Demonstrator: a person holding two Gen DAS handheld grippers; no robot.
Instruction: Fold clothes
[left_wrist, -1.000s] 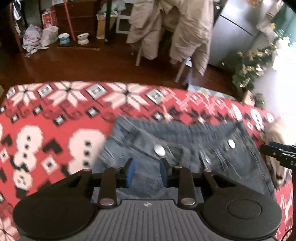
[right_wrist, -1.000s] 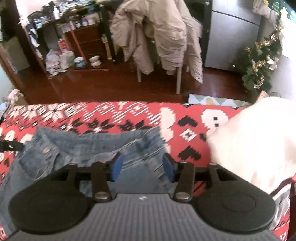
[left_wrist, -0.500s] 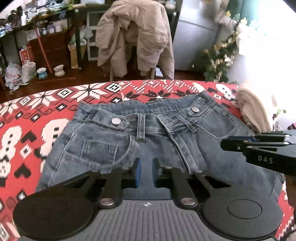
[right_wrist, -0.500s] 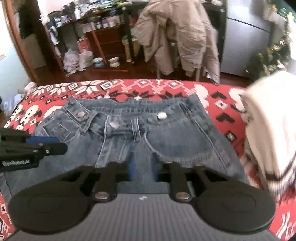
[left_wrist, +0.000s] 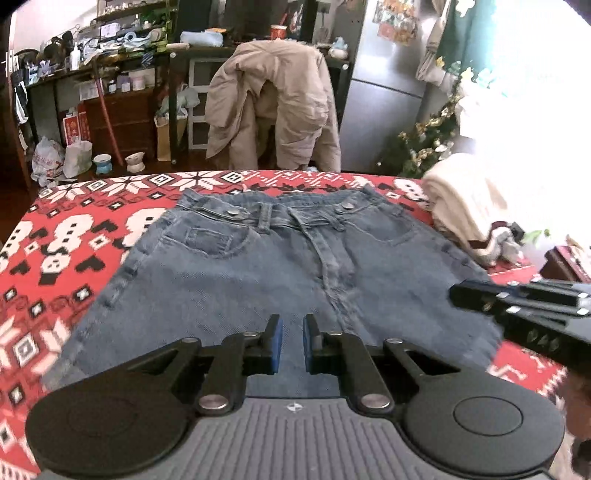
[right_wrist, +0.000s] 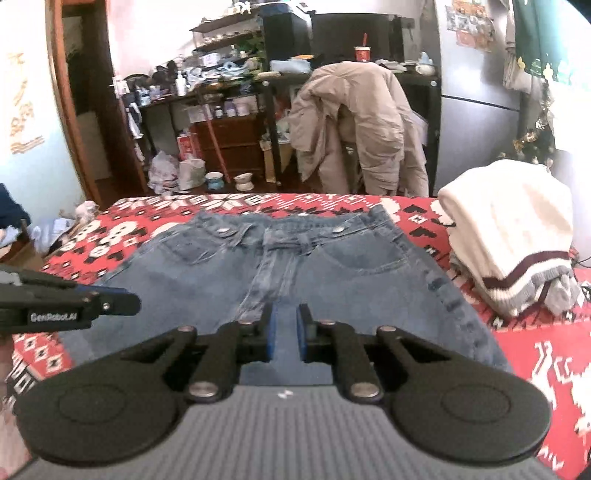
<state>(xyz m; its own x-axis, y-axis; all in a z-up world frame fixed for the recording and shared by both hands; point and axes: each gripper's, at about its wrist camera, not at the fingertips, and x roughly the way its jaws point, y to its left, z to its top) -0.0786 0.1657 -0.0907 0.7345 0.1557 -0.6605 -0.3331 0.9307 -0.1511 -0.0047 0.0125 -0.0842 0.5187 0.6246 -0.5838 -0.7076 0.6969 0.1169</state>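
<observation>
Blue denim jeans (left_wrist: 288, 258) lie flat, unfolded — left tool (left_wrist: 291, 343) and right tool (right_wrist: 284, 332) narrowly parted, gripping nothing.

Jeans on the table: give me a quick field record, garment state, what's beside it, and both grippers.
garment: jeans, spread flat, front side up, waistband at far edge
surface: red patterned cloth
neighbour: cream sweater, folded, off the jeans' right side
left gripper: over near edge of jeans, narrow gap between fingers, nothing held
right gripper: over near edge of jeans, narrow gap, nothing held
fold: not yet begun
</observation>
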